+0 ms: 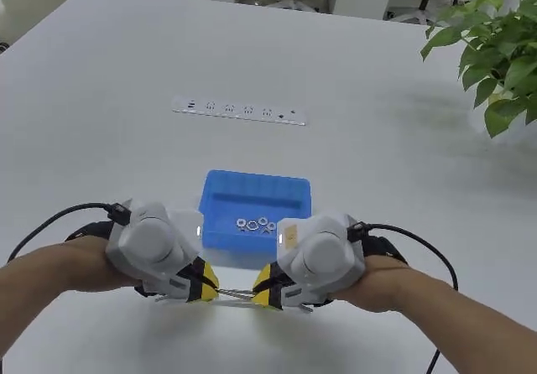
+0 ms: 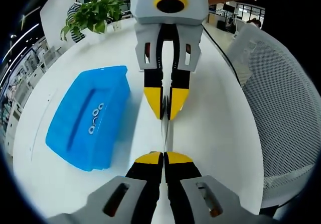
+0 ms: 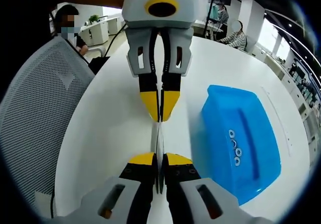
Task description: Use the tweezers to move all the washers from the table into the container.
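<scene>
A blue container [image 1: 220, 196] sits on the white table [image 1: 109, 80] just beyond both grippers. Several metal washers [image 1: 256, 224] lie in a row on its floor, also seen as washers [image 2: 95, 116] and washers [image 3: 234, 146]. My left gripper [image 1: 204, 285] and right gripper [image 1: 265, 290] point at each other, tip to tip, low over the table's near edge. Thin metal tweezers [image 1: 236, 293] span the gap between them. In the left gripper view my jaws [image 2: 163, 156] are shut on the tweezers [image 2: 166, 128]. The right gripper [image 3: 157, 156] is shut on the tweezers [image 3: 157, 133] too.
A white power strip [image 1: 239, 111] lies across the middle of the table. A green plant [image 1: 497, 51] stands at the far right. A mesh chair back [image 2: 281, 108] is close behind the table's near edge. Office chairs and people are in the background.
</scene>
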{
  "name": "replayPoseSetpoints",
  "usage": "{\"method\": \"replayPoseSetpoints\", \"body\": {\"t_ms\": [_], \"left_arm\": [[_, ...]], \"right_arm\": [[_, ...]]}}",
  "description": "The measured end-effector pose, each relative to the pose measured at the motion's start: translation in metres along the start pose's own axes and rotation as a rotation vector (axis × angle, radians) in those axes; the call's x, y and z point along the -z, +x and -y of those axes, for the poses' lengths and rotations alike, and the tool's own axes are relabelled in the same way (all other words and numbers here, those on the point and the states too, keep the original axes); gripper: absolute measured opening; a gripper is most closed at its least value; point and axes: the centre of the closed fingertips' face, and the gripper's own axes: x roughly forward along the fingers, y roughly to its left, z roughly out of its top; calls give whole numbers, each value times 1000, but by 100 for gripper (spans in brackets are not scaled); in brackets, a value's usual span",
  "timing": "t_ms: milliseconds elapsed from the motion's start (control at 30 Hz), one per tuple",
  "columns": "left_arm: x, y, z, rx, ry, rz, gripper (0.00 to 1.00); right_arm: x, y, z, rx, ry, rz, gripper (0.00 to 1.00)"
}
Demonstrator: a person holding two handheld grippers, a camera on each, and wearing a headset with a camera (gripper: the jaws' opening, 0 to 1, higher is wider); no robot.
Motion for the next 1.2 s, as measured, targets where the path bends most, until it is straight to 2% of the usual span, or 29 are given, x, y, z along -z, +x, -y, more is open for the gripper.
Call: {"method": "replayPoseSetpoints", "body": {"t_ms": [267,667,833,1000,1200], "left_arm": [[7,7,6,22,15,-53,5],[7,4,6,23,9,-73,6],[9,3,6,21,9,-75,8],[11,1,6,8,-1,-69,11],[5,-8,3,-34,-61,0,22]], "right_arm": [[1,4,-4,-9,-7,-11,8],[1,5,-5,-5,18,-3,9],[1,5,-6,5,-4,-6,10],[-1,5,-6,16,-1,10,16],[-4,-6,1,73,24,38,21]]}}
